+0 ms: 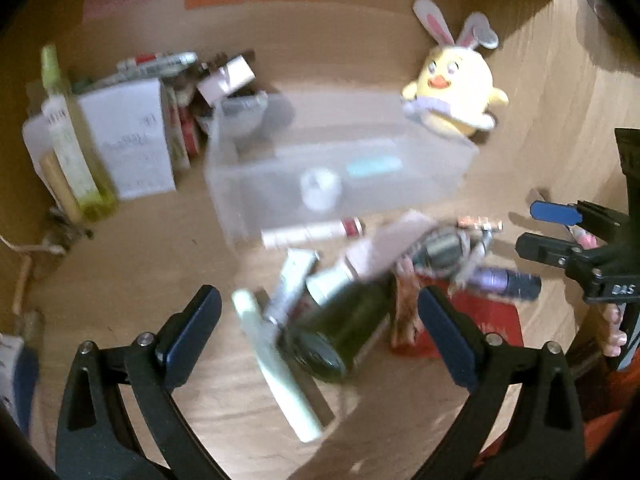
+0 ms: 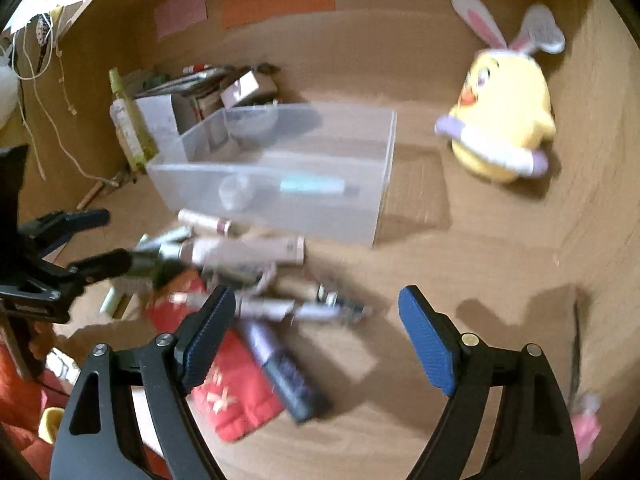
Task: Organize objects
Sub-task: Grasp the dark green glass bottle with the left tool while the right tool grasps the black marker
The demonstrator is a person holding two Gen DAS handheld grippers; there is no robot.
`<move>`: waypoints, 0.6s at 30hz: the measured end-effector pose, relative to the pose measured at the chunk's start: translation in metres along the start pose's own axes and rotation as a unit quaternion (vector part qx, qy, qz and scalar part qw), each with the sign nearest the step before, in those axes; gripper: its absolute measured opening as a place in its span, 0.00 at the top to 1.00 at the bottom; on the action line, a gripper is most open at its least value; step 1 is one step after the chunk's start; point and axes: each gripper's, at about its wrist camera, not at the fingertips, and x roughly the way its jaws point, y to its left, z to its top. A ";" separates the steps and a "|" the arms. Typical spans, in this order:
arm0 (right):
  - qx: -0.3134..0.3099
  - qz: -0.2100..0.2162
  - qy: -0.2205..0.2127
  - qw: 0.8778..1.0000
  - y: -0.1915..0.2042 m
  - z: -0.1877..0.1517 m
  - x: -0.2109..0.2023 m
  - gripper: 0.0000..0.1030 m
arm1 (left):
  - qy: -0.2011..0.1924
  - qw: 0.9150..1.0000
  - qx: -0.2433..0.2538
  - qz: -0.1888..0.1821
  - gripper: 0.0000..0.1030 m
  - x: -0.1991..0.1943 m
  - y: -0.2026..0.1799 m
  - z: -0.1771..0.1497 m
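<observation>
Jaws: left gripper (image 1: pixel 320 320) and right gripper (image 2: pixel 316 328) both spread wide, holding nothing — ready to pick
Pile: cosmetics near; clear bin (image 2: pixel 376 200) beyond as destination

Yellow chick plush (image 2: pixel 502 120) with bunny ears by the back wall, coloured paper notes (image 2: pixel 278 0) above

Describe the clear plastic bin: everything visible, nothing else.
The clear plastic bin is a translucent, frosted rectangular tub with straight walls and no lid, standing upright on the wooden surface. Inside lie a small round white jar and a teal tube. Boxes crowd behind its far left corner; whether they touch is unclear. A heap of cosmetics lies just in front of its near wall. In the left wrist view the plush chick overlaps its far right corner; from the right wrist it sits apart.
</observation>
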 end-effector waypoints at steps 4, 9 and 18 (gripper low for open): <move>0.005 0.018 0.015 1.000 0.003 -0.019 0.003 0.22 | 0.003 1.000 -0.007 -0.008 0.03 0.009 -0.003 -0.008; -0.001 0.026 0.028 0.999 0.003 -0.029 0.010 0.43 | 0.002 0.999 -0.012 -0.034 0.24 0.009 -0.003 -0.013; -0.007 0.040 0.032 0.999 0.004 -0.034 0.018 0.75 | 0.007 0.998 -0.020 -0.052 0.50 0.005 -0.002 -0.025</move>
